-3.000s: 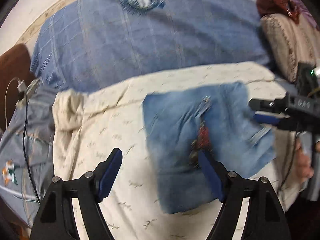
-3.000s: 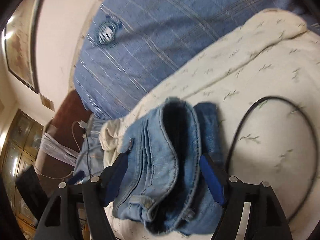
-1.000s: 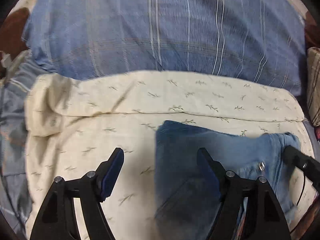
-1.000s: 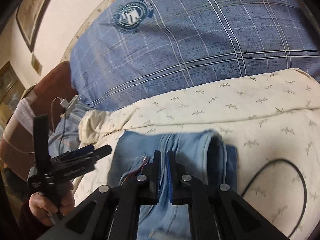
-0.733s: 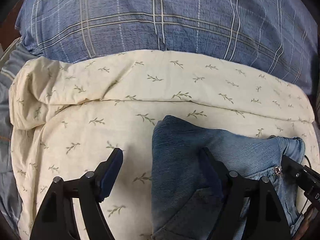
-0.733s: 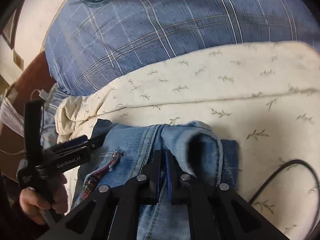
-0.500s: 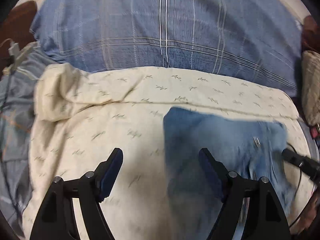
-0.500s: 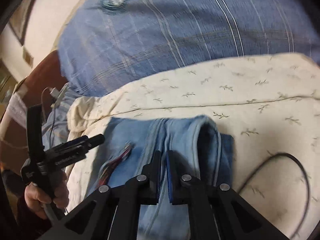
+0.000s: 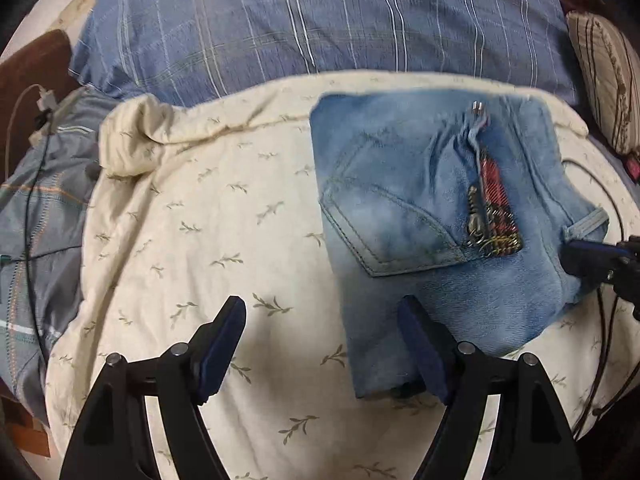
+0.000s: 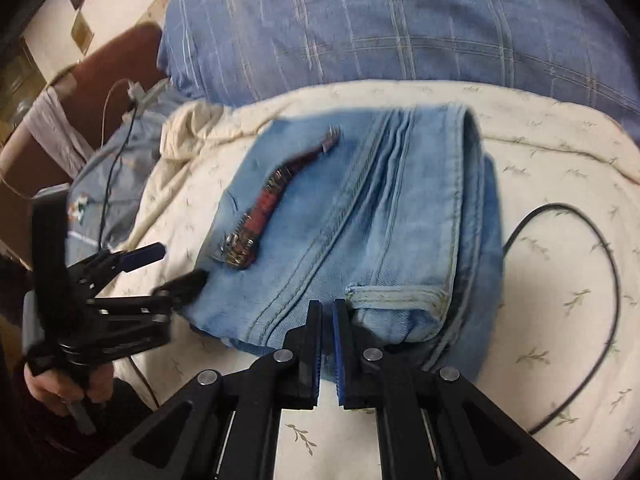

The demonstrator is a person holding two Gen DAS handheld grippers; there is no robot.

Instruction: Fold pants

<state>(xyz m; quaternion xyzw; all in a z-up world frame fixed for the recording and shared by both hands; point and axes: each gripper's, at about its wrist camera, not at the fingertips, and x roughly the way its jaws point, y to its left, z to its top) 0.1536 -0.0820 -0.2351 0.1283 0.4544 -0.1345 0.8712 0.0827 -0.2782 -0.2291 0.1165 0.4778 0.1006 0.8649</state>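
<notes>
The pants [image 9: 436, 216] lie folded into a compact light-blue denim block on the cream leaf-print sheet [image 9: 208, 216], toward its right half and close to the far edge. An open zipper [image 9: 494, 208] with red plaid lining shows on the top layer, next to a curved pocket seam. In the right wrist view the waistband side curls over in a thick roll along the right of the stack, with a belt loop [image 10: 394, 294] at its near corner.

The right gripper [image 10: 326, 344] sits at the near edge of the denim, its blue-padded fingers pressed almost together with only a thin slit between them; cloth lies right at the tips, but I cannot tell whether any is pinched. The left gripper [image 9: 324, 340] has its fingers spread wide and holds nothing; its right finger rests over the near left corner of the stack, its left finger over bare sheet.

A black cable [image 10: 600, 280] loops on the sheet to the right of the pants. Beyond the sheet lies a big blue plaid pillow [image 9: 320, 20], and a striped cushion [image 9: 604, 80] sits at the far right
</notes>
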